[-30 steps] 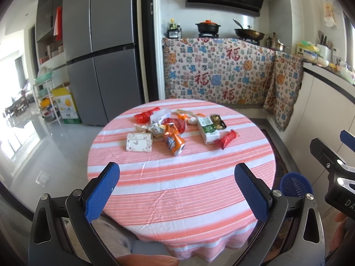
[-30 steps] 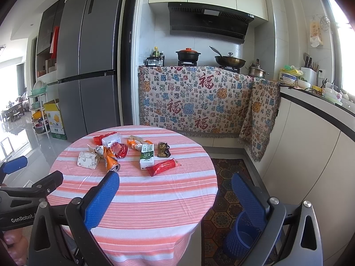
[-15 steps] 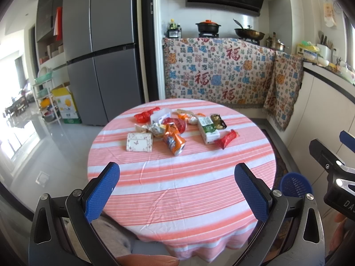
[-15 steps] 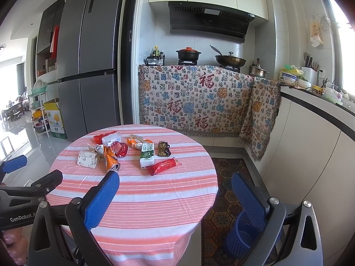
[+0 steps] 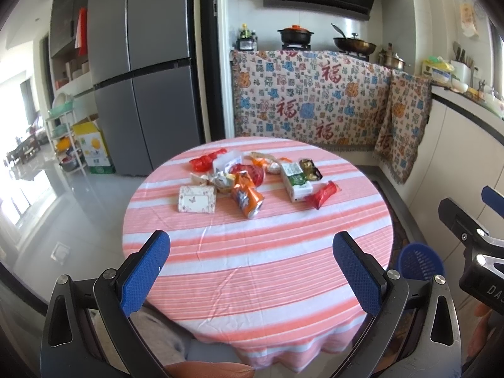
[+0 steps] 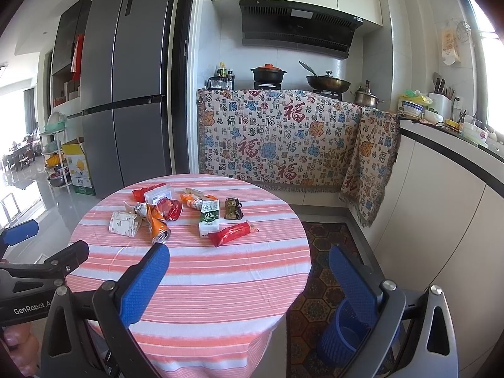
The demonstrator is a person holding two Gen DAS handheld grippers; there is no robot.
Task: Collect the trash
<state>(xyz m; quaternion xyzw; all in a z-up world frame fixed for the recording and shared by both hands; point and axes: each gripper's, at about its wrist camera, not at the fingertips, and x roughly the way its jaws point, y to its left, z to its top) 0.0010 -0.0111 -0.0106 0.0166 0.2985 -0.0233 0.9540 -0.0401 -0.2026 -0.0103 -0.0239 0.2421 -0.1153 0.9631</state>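
A round table with a pink striped cloth (image 5: 252, 252) (image 6: 204, 267) carries a heap of trash at its far side: a crushed orange can (image 5: 247, 198) (image 6: 157, 225), a white-green carton (image 5: 296, 181) (image 6: 209, 217), a red wrapper (image 5: 323, 193) (image 6: 233, 233), a white printed box (image 5: 197, 200) (image 6: 123, 223) and other wrappers. A blue mesh bin (image 5: 420, 261) (image 6: 345, 337) stands on the floor right of the table. My left gripper (image 5: 252, 271) is open and empty over the near edge. My right gripper (image 6: 249, 283) is open and empty, also short of the trash.
A grey fridge (image 5: 145, 72) stands behind on the left. A cloth-draped stove counter (image 6: 283, 138) with pots is at the back. A white counter (image 6: 447, 208) runs along the right. A patterned rug (image 6: 327, 252) lies by the bin.
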